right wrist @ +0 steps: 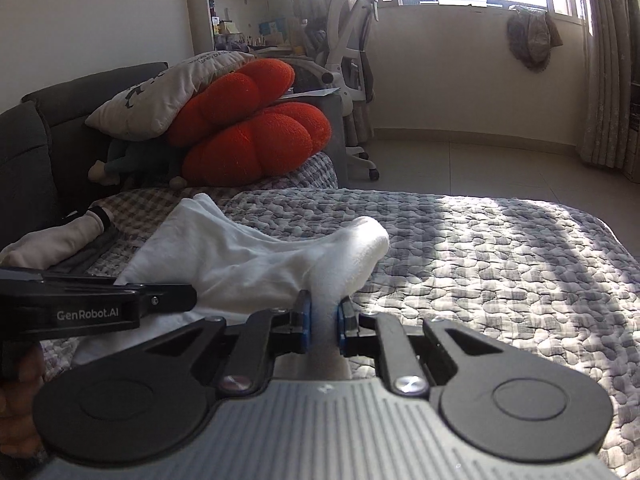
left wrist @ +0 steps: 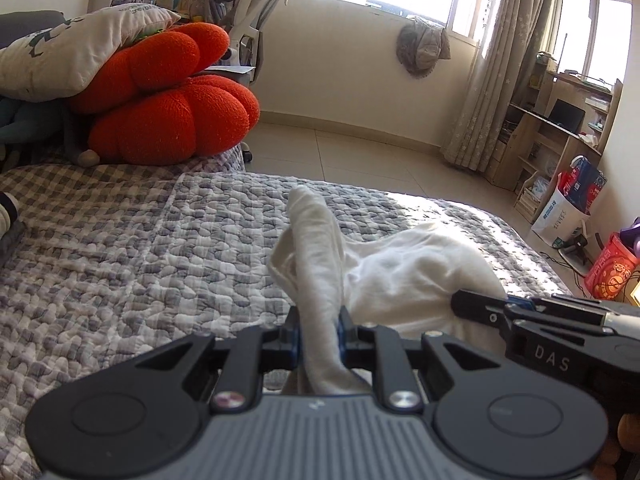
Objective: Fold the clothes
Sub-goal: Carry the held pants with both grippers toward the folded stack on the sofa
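Bag (left wrist: pixel 560 216) of boxes (left wrist: pixel 584 182) stands beside wooden shelves (left wrist: pixel 552 140).

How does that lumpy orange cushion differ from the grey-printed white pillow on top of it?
The lumpy orange cushion is bright, fuzzy and bulges in rounded lobes; the grey-printed white pillow is pale, smoother and flatter. The cushion lies underneath; the pillow leans tilted across it. Both sit at the far end of the grey checked quilt.
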Available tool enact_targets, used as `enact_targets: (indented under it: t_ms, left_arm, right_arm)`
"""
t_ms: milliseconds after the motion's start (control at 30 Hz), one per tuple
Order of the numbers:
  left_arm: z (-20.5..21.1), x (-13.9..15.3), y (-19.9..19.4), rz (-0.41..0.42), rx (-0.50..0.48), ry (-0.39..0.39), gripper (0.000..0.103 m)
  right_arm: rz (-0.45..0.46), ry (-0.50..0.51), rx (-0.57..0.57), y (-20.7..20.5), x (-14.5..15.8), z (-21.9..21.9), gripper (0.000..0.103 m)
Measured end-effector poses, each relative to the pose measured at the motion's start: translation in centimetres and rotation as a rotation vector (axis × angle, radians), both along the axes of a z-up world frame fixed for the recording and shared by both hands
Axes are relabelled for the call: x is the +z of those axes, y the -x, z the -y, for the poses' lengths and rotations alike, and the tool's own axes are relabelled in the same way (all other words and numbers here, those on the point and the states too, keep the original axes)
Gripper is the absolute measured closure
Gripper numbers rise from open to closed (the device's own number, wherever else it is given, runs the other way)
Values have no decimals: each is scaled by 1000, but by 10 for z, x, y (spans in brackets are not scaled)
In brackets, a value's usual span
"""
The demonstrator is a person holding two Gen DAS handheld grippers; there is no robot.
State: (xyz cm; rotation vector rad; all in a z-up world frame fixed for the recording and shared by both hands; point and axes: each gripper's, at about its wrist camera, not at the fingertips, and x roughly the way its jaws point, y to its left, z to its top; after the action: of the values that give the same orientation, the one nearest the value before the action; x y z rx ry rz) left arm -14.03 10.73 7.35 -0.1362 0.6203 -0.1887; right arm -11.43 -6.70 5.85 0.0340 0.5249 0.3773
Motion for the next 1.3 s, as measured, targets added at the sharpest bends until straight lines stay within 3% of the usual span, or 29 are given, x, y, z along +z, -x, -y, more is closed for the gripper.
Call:
enact_targets:
  t_ms: [233,667,933,1100,1300]
  left_arm:
    - [-25,16,13,41,26,21,86]
    - [-80,33,39,47,66,14,86]
    - [-174,77,50,92,158,29,86]
    - [-247,102,48,100,271,19,86]
    - [-337,110,28,67,410,26,86]
  right_arm:
    - [70,16,15,12,13,-22,89]
    - [62,-27,59,38,14,-67,89]
    - [71,-102,224,28,42,-140,89]
    - [70,-167,344,13,68,-203,89]
    - [72,-208,434,-5,86,-293,89]
